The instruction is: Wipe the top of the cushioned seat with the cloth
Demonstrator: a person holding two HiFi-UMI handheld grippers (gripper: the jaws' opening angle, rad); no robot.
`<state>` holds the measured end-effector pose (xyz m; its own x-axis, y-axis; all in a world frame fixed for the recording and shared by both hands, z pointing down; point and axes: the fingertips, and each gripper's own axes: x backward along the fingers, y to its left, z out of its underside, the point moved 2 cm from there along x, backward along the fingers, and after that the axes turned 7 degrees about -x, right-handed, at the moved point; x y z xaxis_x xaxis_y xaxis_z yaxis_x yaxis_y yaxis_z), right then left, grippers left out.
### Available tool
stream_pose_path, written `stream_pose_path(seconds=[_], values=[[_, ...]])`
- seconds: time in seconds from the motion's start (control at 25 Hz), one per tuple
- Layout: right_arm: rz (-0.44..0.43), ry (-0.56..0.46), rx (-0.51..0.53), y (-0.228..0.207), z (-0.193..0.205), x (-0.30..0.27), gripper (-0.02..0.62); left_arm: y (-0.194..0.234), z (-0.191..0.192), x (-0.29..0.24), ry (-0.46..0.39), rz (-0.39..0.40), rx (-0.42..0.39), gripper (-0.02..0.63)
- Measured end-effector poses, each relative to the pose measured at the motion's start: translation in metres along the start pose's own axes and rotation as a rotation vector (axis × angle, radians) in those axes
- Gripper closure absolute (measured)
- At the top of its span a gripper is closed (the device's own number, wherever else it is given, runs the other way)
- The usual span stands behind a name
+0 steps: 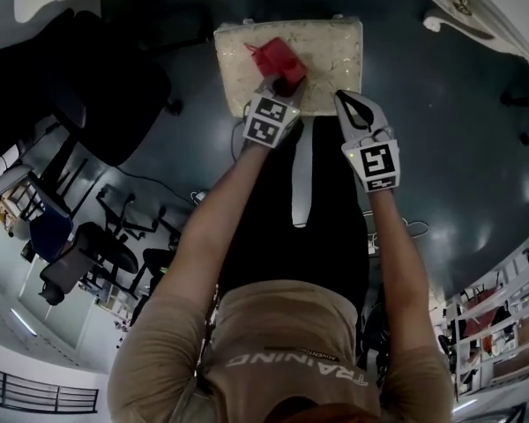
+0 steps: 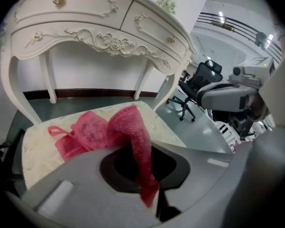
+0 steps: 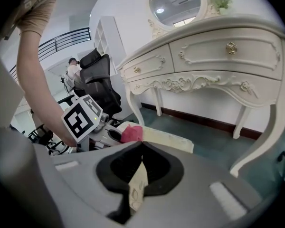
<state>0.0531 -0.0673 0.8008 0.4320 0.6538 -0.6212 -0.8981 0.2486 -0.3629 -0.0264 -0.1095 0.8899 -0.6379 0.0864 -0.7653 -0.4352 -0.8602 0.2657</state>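
The cream cushioned seat [image 1: 326,42] stands on the dark floor just ahead of me. A red cloth [image 1: 278,58] lies bunched near its front middle. My left gripper [image 1: 283,83] is shut on the cloth's near end. In the left gripper view the cloth [image 2: 128,132] runs from the shut jaws out over the seat [image 2: 35,151]. My right gripper [image 1: 343,100] hovers at the seat's front right edge, shut and holding nothing. The right gripper view shows the seat [image 3: 168,139], the cloth [image 3: 132,133] and the left gripper's marker cube [image 3: 83,118] to its left.
A white ornate dressing table [image 2: 95,27] with drawers and curved legs [image 3: 254,151] stands right behind the seat. Black office chairs [image 2: 199,84] sit off to the sides, with more of them [image 1: 97,254] behind me on the left. A person sits in the background [image 3: 76,72].
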Motion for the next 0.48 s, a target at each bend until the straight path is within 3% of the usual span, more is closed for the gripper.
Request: stream_pose_path(seconds=[0.32, 0.48], values=[[0.031, -0.029, -0.048, -0.054, 0.006, 0.042, 0.592, -0.058, -0.032, -0.045, 0.022, 0.072, -0.012, 0.574], [0.040, -0.031, -0.058, -0.077, 0.013, 0.059, 0.591, -0.085, -0.053, -0.061, 0.013, 0.142, 0.029, 0.574]])
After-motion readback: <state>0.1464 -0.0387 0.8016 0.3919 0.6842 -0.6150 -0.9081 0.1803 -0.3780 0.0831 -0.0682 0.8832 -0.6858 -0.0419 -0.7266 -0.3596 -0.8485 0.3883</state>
